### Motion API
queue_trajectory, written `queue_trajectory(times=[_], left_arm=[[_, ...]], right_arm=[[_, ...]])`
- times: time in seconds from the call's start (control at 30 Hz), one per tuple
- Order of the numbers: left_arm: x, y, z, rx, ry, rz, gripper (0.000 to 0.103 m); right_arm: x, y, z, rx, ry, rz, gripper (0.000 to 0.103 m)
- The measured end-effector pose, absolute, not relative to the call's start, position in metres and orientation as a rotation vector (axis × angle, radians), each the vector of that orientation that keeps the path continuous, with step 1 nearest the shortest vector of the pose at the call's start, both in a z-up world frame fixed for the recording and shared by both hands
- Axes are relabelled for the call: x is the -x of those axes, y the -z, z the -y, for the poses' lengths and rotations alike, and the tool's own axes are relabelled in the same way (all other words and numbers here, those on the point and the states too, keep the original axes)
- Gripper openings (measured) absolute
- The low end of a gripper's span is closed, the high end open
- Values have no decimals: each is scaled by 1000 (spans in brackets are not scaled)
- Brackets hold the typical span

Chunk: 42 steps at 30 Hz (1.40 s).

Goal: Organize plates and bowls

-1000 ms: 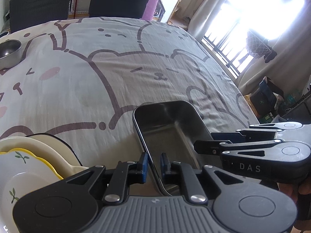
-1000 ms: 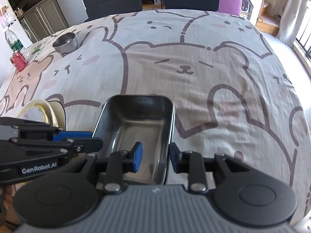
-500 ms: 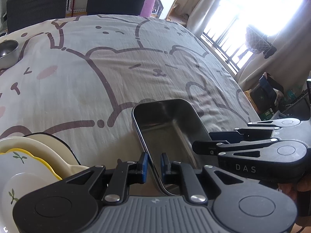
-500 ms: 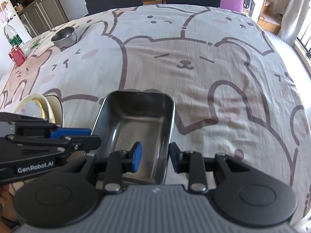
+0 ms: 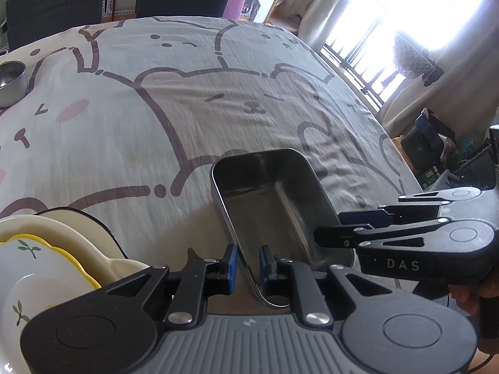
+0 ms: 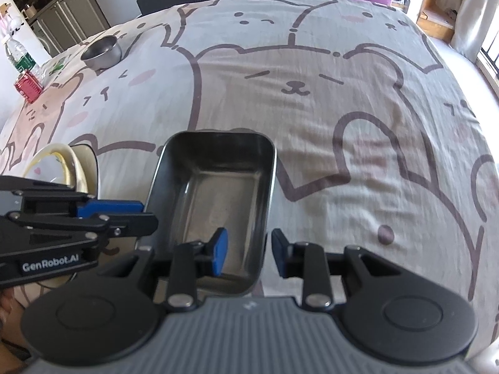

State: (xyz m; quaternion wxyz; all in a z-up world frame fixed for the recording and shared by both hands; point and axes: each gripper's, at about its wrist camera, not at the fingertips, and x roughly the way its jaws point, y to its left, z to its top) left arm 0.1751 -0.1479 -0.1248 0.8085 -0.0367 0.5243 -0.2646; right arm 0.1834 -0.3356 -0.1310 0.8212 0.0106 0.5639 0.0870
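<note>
A rectangular steel tray sits on the bear-print bench. The left tongs are clamped on the tray's left wall; the right tongs stand apart, straddling its right wall. Stacked ceramic plates lie left of the tray; a small steel bowl sits far beyond

The table (bear-print cloth) carries a steel tray, stacked plates and a small steel bowl.

Plate stack cropped at frame edge
</note>
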Motion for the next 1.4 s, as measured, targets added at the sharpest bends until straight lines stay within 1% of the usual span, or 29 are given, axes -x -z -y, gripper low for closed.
queue_trajectory(times=[0.03, 0.1, 0.17, 0.23, 0.27, 0.3, 0.37, 0.4, 0.43, 0.53, 0.57, 0.6, 0.63, 0.67, 0.7, 0.73, 0.77, 0.8, 0.87, 0.97, 1.4], left_arm=[[-175, 125, 148, 78, 566, -1123, 18], [-175, 125, 148, 79, 565, -1124, 22], [-175, 124, 148, 78, 566, -1125, 25], [-174, 124, 147, 78, 566, -1127, 30], [-174, 124, 147, 78, 568, -1126, 35], [-174, 124, 147, 77, 570, -1126, 37], [-174, 123, 147, 74, 572, -1124, 38], [-173, 123, 147, 70, 572, -1121, 40], [-173, 122, 147, 67, 573, -1117, 42], [-172, 118, 147, 59, 576, -1101, 52], [-172, 117, 146, 56, 577, -1093, 57], [-171, 115, 145, 55, 577, -1083, 65], [-171, 113, 143, 56, 577, -1075, 69], [-171, 111, 142, 59, 576, -1067, 77], [-172, 109, 139, 65, 572, -1059, 83], [-173, 107, 137, 71, 568, -1054, 86], [-174, 105, 134, 77, 563, -1048, 92], [-175, 103, 130, 86, 555, -1039, 97], [-177, 98, 122, 94, 536, -1017, 100], [-181, 89, 106, 86, 495, -967, 103], [-209, 66, -1, 145, 260, -847, 103]], right_arm=[[-183, 131, 337, -28, -187, -1198, 38], [-181, 131, 338, -35, -186, -1197, 38], [-181, 131, 340, -40, -185, -1197, 39], [-180, 130, 342, -51, -182, -1191, 39], [-180, 129, 344, -59, -182, -1186, 40], [-179, 129, 345, -66, -182, -1181, 42], [-178, 127, 347, -76, -185, -1166, 47], [-177, 125, 348, -79, -186, -1159, 49], [-176, 124, 349, -82, -187, -1153, 53], [-174, 121, 352, -85, -184, -1142, 63], [-173, 120, 352, -78, -175, -1131, 68], [-172, 118, 352, -74, -167, -1119, 71], [-171, 116, 353, -70, -162, -1104, 77], [-170, 114, 354, -73, -159, -1093, 83], [-170, 112, 355, -75, -156, -1086, 86], [-169, 110, 356, -75, -155, -1079, 91], [-169, 109, 356, -73, -152, -1069, 94], [-169, 107, 356, -69, -151, -1059, 96], [-169, 104, 355, -68, -151, -1036, 103], [-171, 100, 350, -63, -158, -1012, 103], [-217, 78, 277, -93, -196, -897, 103]])
